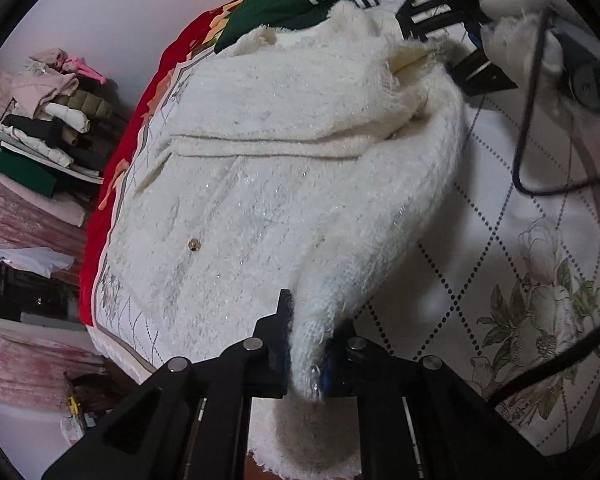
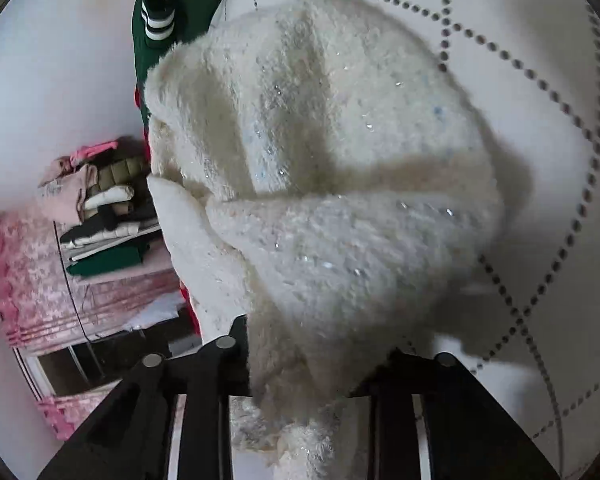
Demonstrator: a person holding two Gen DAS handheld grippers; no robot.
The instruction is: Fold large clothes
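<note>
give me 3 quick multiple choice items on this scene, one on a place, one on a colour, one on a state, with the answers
1. Where does the green garment with white stripes lie?
A. on the white fluffy coat
B. past the coat's far edge, on the bed
C. in the left claw

2. What colour is the bedding at the bed's edge?
A. red
B. blue
C. yellow

3. What is the left claw doing?
A. hanging open above the bed
B. shut on nothing
C. shut on the coat's sleeve

Answers: 1 B, the green garment lies beyond the white fluffy coat. 2 A, the red bedding runs along the bed. 3 C, the left claw pinches the sleeve.
</note>
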